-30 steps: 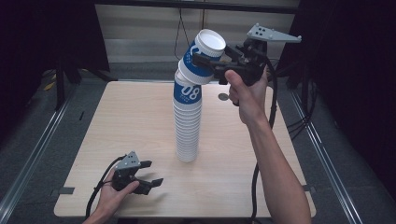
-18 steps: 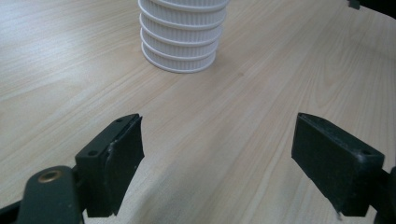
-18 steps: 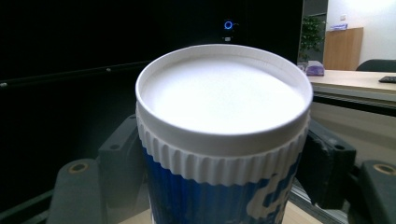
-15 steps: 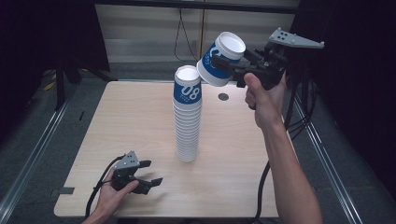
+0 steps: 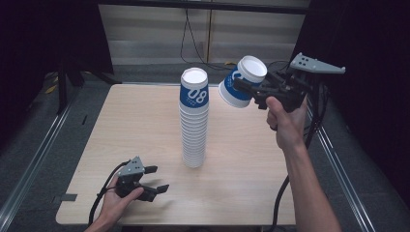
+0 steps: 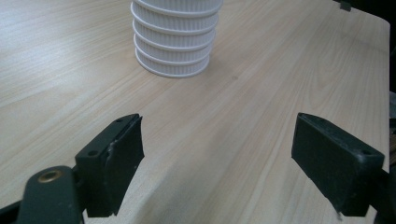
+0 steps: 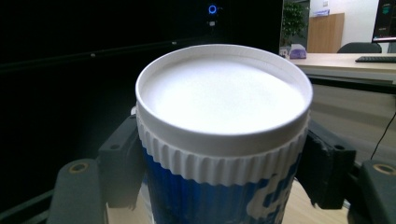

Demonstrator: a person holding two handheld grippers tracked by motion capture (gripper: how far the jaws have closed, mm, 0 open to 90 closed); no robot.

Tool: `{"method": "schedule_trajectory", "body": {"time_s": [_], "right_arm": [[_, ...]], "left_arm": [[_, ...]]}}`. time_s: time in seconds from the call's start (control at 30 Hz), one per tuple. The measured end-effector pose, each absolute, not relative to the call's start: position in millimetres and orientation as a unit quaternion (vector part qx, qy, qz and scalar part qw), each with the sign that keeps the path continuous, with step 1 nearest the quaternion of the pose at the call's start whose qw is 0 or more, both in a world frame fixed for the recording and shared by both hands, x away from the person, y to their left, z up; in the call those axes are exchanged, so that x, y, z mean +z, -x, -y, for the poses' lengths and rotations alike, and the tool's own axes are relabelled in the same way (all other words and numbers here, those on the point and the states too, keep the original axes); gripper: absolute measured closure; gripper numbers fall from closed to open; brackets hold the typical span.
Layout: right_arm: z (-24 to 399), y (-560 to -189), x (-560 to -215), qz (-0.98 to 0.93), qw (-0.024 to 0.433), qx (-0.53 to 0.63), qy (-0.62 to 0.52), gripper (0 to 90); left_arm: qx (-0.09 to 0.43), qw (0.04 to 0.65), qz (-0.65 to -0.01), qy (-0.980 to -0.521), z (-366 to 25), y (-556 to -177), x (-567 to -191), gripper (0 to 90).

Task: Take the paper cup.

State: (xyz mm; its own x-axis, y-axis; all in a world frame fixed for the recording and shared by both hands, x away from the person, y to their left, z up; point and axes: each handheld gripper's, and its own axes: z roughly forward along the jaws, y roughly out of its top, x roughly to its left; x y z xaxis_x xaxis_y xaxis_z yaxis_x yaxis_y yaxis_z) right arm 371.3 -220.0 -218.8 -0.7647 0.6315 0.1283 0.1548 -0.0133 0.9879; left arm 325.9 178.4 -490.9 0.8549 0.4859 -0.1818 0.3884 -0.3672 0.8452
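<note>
The right tool [image 5: 246, 89] had carried the blue-and-white paper cup [image 5: 240, 82] rightward and lower, clear of the cup stack [image 5: 194, 121], and held it tilted in the air, jaws clamped on its sides. The left tool [image 5: 155, 180] rested released on the worktop [image 5: 135, 125] near the stack's base.

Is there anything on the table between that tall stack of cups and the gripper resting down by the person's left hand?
No. In the left gripper view, bare wooden table runs from the open left gripper to the cup stack.
</note>
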Motion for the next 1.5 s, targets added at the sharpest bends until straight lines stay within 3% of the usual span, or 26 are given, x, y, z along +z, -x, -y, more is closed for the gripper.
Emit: {"method": "schedule_trajectory", "body": {"time_s": [0.93,1.5], "right_arm": [[210,-356,-315,-0.719,0.132,0.602,-0.319,27.0],[185,-346,-353,-0.752,0.092,0.583,-0.294,26.9]], "left_arm": [[0.033,0.502,-0.250,-0.827,-159,-327,-491,16.7],[0.047,0.527,-0.232,-0.817,-133,-342,-461,16.7]]}}
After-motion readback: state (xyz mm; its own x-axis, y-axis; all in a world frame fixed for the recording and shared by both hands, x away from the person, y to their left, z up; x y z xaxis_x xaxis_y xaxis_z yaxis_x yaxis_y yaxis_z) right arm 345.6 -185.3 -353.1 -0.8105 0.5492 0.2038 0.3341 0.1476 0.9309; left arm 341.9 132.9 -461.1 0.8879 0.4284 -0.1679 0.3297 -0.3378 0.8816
